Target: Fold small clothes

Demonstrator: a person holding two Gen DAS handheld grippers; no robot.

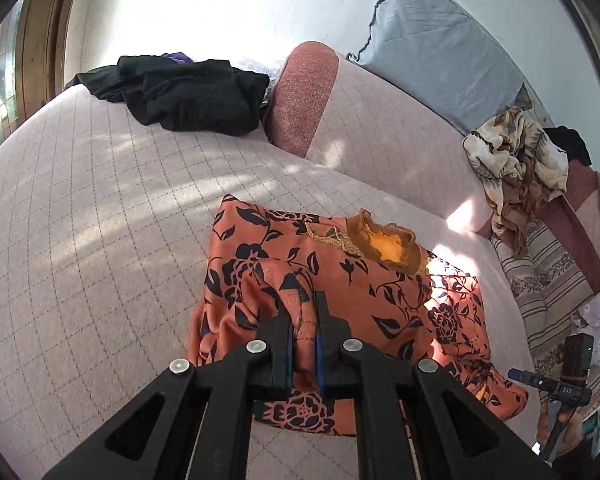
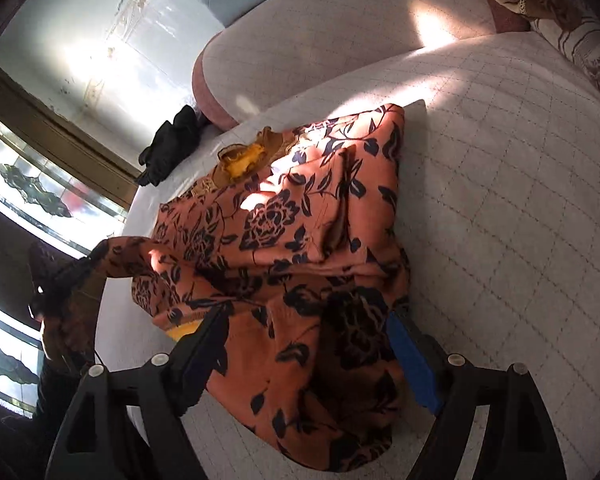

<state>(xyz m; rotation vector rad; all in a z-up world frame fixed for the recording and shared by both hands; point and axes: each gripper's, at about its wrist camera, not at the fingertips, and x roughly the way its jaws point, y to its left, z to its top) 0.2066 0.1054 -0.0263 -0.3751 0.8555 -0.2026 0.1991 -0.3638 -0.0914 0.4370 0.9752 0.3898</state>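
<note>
Pinched between the left gripper's [image 1: 304,316] pressed-together pads, a fold of the orange black-flowered blouse [image 1: 340,280] rises off the pale quilted sofa seat [image 1: 100,220] — directly ahead. Spread wide, the right gripper [image 2: 312,344] straddles the hem end — collar farthest away, so both sit equally near.

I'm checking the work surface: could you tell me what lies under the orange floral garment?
The orange floral garment lies on the pink grid-patterned cushion; anything beneath its folds is covered.
</note>
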